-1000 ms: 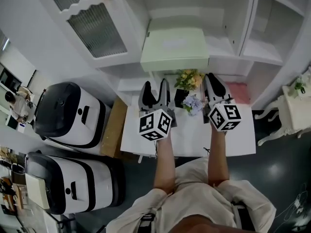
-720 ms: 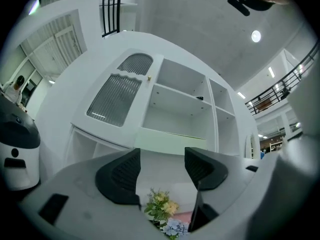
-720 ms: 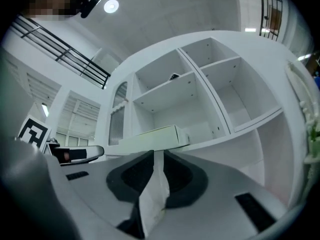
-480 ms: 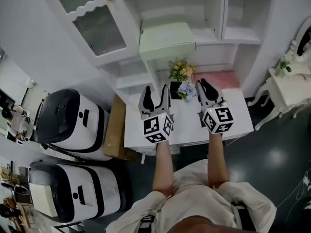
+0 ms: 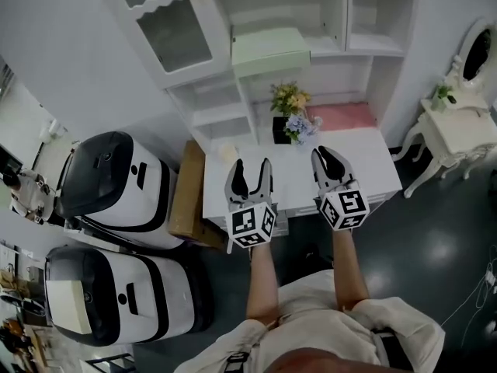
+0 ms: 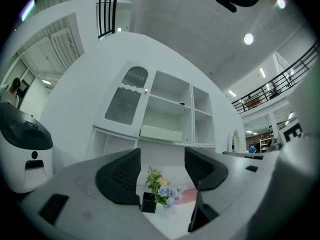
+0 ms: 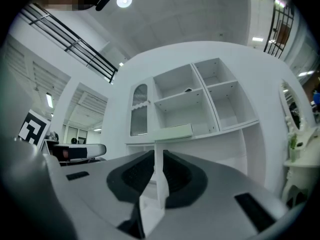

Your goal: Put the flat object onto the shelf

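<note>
A pale green flat box [image 5: 268,47] lies on the ledge of the white shelf unit [image 5: 365,49]; it also shows in the left gripper view [image 6: 161,132] and the right gripper view [image 7: 172,132]. A pink flat pad [image 5: 342,116] lies at the back of the white table [image 5: 365,165], beside a black pot of flowers [image 5: 289,115]. My left gripper [image 5: 251,168] hangs open over the table's front part, holding nothing. My right gripper [image 5: 324,155] is beside it with its jaws closing to a narrow gap; only the shelf's upright shows between them.
Two large white-and-black machines [image 5: 116,179] [image 5: 116,294] stand on the floor at the left, with a brown board [image 5: 186,200] between them and the table. A small white side table [image 5: 458,134] with a plant stands at the right. A glass cabinet door [image 5: 175,22] is at the upper left.
Both grippers have drawn back from the flowers and shelf towards the table's front edge, and the view has pulled away with them. The right jaws look slightly narrower.
</note>
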`<state>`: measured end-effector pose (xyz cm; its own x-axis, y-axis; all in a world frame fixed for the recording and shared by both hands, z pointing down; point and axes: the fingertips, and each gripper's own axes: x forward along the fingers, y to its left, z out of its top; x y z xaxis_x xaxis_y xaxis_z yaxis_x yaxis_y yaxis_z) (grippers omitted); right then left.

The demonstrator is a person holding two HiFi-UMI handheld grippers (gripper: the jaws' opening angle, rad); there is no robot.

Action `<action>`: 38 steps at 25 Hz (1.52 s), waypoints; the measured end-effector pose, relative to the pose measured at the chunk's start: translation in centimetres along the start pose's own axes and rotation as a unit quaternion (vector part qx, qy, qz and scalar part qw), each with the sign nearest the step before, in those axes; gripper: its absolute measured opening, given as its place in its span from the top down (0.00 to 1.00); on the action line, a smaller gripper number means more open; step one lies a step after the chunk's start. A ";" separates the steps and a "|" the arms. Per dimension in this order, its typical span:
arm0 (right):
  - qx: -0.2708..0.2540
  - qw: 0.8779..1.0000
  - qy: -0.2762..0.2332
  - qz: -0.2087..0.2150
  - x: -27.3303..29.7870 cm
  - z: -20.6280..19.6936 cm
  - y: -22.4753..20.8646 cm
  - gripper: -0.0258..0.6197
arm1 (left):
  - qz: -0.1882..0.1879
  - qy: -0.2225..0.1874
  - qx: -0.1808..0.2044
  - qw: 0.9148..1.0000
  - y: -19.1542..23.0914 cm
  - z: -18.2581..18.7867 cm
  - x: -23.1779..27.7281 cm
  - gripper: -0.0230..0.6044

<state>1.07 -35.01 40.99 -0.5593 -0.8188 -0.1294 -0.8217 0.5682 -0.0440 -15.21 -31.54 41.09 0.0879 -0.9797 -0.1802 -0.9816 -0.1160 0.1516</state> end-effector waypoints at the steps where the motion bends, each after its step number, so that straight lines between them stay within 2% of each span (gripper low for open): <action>1: 0.001 1.000 0.002 -0.001 -0.8 -0.3 0.4 0.79 | -0.001 0.001 0.004 1.000 -0.1 -0.2 -0.9 0.52; 5: 0.006 1.000 0.007 -0.006 -3.9 -1.5 1.7 0.80 | -0.002 0.007 0.014 1.000 -0.7 -1.3 -4.1 0.54; 11: 0.010 1.000 0.013 -0.004 -6.4 -2.5 2.9 0.83 | -0.013 0.007 0.033 0.999 -2.0 -2.1 -6.4 0.75; 17: 0.008 1.000 0.009 0.004 -6.9 -2.2 4.4 0.85 | -0.007 0.000 0.040 0.999 -1.2 -1.5 -7.7 0.94; 25: 0.007 1.000 0.010 0.011 -7.0 -1.9 4.9 0.85 | -0.032 -0.005 0.047 0.998 -2.0 -1.4 -8.3 0.95; 38: 0.008 1.000 0.021 0.011 -7.5 -2.1 4.5 0.85 | -0.036 -0.003 0.043 0.998 -2.6 -1.4 -8.0 0.95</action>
<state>1.34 -26.50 43.87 -0.5815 -0.8087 -0.0889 -0.8076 0.5870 -0.0567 -13.12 -23.63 43.47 0.1571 -0.9684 -0.1940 -0.9838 -0.1706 0.0549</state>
